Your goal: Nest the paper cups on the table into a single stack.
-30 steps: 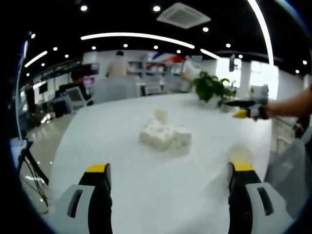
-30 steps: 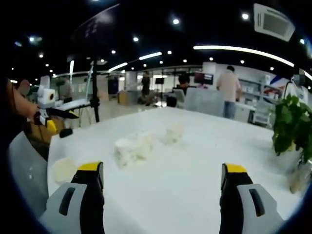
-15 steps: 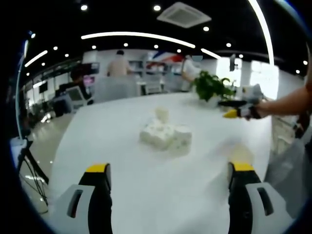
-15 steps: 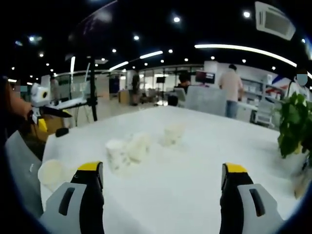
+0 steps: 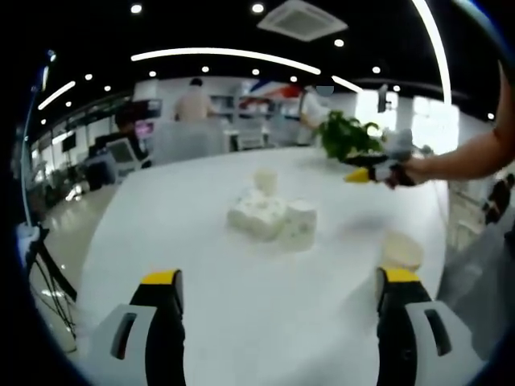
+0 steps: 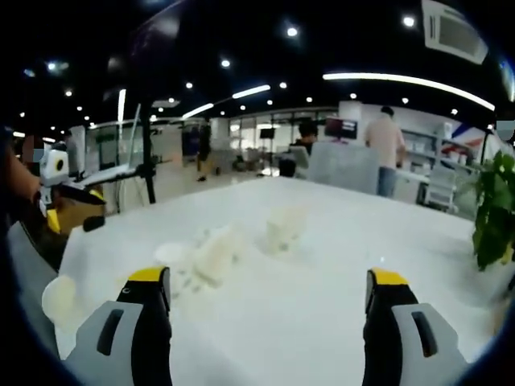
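Left gripper (image 5: 276, 293) jaws stand apart, empty, yellow-tipped, at the frame's bottom; right gripper (image 6: 265, 293) likewise. Between and above them, mid-frame on the smooth white table (image 5: 201, 322), pale paper cups (image 5: 269, 215) cluster, blurred. One lone cup (image 5: 401, 251) sits at lower right. A leafy plant (image 5: 348, 137) is partly hidden behind.

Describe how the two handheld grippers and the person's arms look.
Each gripper, left gripper and right gripper, has two black fingers with yellow tips, set in pale grey housings with dark slots. The person's forearm looks bare, with no sleeve visible.
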The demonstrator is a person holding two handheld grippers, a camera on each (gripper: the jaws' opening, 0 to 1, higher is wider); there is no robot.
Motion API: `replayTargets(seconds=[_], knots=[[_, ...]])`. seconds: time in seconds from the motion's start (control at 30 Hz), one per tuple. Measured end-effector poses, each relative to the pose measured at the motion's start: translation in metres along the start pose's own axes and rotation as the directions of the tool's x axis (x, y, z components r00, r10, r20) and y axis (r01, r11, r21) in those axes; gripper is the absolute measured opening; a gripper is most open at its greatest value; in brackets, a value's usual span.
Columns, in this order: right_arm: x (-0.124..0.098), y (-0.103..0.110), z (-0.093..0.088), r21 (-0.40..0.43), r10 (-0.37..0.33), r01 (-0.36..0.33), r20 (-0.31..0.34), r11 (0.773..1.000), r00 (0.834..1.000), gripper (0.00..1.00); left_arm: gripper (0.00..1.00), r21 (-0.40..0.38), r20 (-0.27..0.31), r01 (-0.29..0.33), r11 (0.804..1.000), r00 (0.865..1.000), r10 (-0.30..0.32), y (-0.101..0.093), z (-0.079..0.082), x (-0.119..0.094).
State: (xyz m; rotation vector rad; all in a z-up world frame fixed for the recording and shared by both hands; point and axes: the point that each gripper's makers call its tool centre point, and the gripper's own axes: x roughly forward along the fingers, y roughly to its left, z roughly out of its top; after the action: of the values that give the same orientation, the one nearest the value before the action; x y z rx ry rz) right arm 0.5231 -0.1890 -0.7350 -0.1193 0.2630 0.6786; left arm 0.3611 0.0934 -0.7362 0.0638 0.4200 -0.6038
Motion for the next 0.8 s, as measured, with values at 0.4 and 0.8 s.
replayTargets(seconds=[0.4, 0.8], knots=[[0.038, -0.006, 0.003, 0.021, 0.010, -0.010, 0.019, 1.000, 1.000, 1.00, 0.98, 0.022, 0.016, 0.001, 1.000, 1.000, -0.001, 0.000, -0.002, 0.005], [0.076, -0.018, 0.002, 0.041, -0.001, 0.001, 0.013, 0.999, 1.000, 0.96, 0.99, -0.006, -0.004, 0.009, 1.000, 1.000, -0.009, -0.006, -0.015, 0.009]])
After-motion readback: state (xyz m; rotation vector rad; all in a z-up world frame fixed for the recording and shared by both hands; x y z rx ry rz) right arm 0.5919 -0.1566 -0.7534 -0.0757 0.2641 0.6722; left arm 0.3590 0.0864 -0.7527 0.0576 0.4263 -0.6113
